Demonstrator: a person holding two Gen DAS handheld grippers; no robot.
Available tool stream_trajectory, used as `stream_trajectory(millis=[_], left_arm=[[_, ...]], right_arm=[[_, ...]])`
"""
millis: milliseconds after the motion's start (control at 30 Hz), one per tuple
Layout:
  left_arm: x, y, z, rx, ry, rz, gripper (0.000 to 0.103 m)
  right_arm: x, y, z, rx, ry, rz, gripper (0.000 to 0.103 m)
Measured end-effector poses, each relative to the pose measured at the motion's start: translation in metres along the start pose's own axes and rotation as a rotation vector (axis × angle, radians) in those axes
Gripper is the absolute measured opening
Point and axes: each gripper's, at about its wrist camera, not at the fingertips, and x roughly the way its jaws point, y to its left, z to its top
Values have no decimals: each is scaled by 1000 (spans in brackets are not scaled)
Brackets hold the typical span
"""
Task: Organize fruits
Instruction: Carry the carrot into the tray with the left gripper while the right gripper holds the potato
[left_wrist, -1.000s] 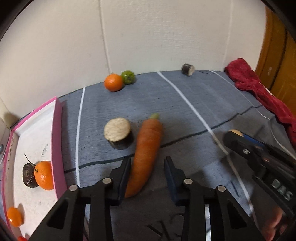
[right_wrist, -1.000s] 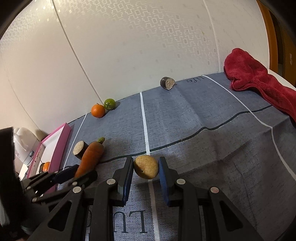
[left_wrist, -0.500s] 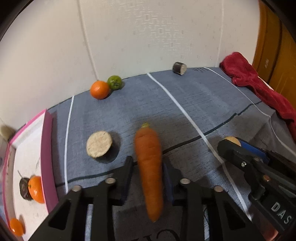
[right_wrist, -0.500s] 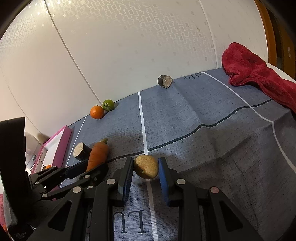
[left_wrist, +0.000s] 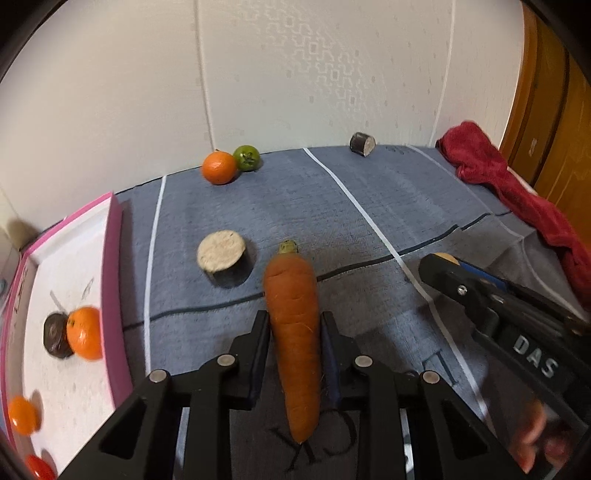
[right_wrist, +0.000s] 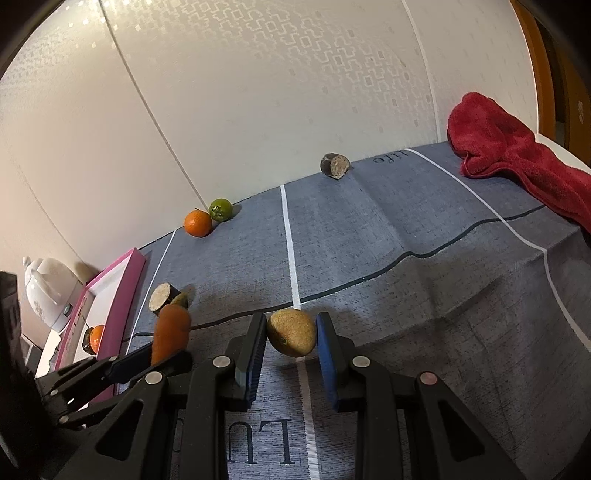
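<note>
My left gripper (left_wrist: 295, 328) is shut on an orange carrot (left_wrist: 295, 332), which hangs lifted above the grey cloth with its green top pointing away; the carrot (right_wrist: 170, 332) also shows at the left of the right wrist view. My right gripper (right_wrist: 291, 334) is shut on a brownish-yellow round fruit (right_wrist: 291, 332), held just above the cloth. A pink-rimmed white tray (left_wrist: 114, 266) at the left holds an orange (left_wrist: 85, 338), a dark round fruit (left_wrist: 55, 336) and small orange and red fruits. Against the far wall lie an orange (left_wrist: 218, 168) and a green fruit (left_wrist: 246, 158).
A dark stub with a pale cut face (left_wrist: 223, 256) stands on the cloth beside the carrot; a second one (left_wrist: 362, 144) lies far back. A red towel (left_wrist: 517, 199) drapes over the right edge. A white teapot (right_wrist: 48, 291) stands beyond the tray. Fingertips (left_wrist: 532, 443) show at the lower right.
The left jaws have closed on the carrot and lifted it off the cloth; it now points straight along the fingers. The right gripper keeps holding its fruit in place.
</note>
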Motion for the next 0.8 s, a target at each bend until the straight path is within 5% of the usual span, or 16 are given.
stream_trajectory(millis=[800], left_arm=[[-72, 45, -31, -131, -108, 53, 27]], right_arm=[[-8, 27, -1, -129, -37, 17, 27]])
